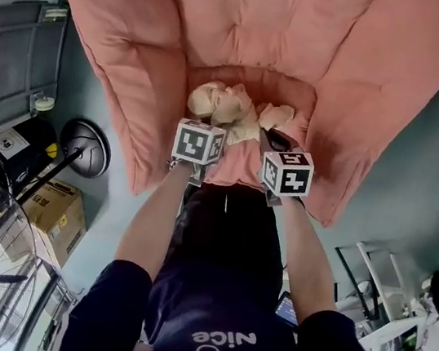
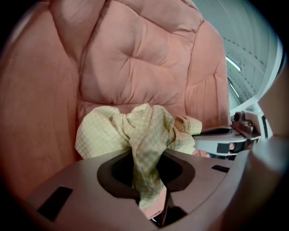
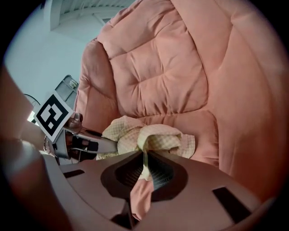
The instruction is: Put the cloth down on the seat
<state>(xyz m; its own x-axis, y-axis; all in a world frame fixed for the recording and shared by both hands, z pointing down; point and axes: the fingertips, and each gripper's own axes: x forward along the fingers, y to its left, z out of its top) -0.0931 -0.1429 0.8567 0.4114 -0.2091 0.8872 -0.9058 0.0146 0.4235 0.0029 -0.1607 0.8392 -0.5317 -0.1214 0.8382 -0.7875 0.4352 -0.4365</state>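
Cloth (image 1: 232, 108) sits clenched in my left gripper (image 2: 146, 180) and right gripper (image 3: 144, 173), bunched just ahead over the seat (image 3: 203, 131). I should lower until it rests, then release both together.

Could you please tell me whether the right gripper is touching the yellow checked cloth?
Touching. The right gripper view shows the right gripper with its jaws closed on a fold of the cloth.

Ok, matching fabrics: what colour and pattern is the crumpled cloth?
The crumpled cloth is pale yellow with a fine check, clearest in the left gripper view.
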